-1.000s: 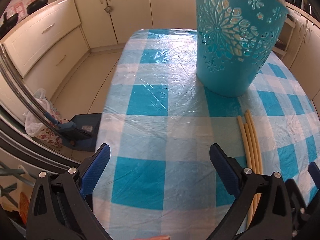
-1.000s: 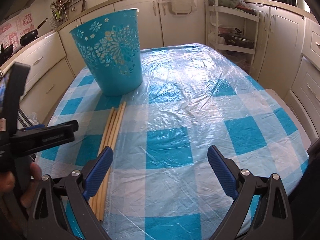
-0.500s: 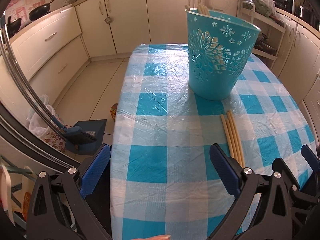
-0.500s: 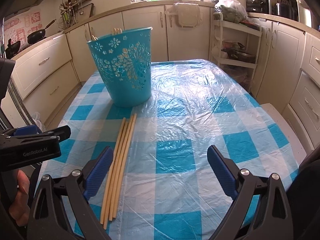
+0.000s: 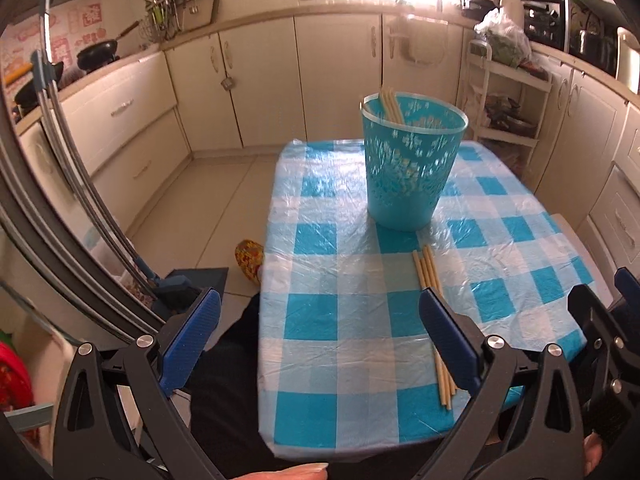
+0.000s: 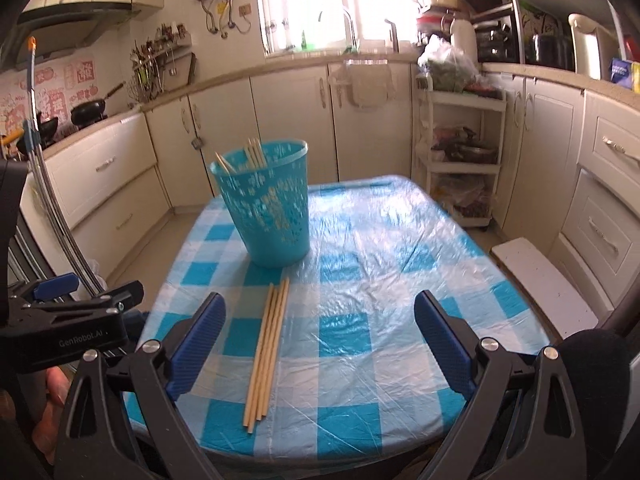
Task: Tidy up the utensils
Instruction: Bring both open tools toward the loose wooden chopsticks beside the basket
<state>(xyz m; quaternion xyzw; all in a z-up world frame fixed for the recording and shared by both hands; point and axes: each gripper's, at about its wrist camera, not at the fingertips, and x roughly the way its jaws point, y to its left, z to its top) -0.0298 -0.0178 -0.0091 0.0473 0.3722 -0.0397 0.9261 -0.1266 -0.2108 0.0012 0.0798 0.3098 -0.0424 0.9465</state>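
Note:
A bundle of long wooden chopsticks (image 6: 269, 346) lies on the blue checked tablecloth (image 6: 360, 300), pointing toward a teal perforated basket (image 6: 269, 204). Several more chopsticks (image 6: 255, 153) stand inside the basket. In the left wrist view the basket (image 5: 412, 168) stands mid-table and the loose chopsticks (image 5: 427, 270) run under my right finger. My left gripper (image 5: 320, 344) is open and empty, held off the table's near edge. My right gripper (image 6: 320, 344) is open and empty above the near end of the table, the chopsticks between its fingers but below them.
Kitchen cabinets (image 6: 292, 120) ring the table. A white shelf cart (image 6: 460, 152) stands at the back right. A white stool (image 6: 544, 280) is at the table's right. A dustpan (image 5: 200, 280) and slipper (image 5: 249, 258) lie on the floor at left.
Both grippers have pulled back and up from the table; the basket and chopsticks now look smaller and farther. Both stay open and empty.

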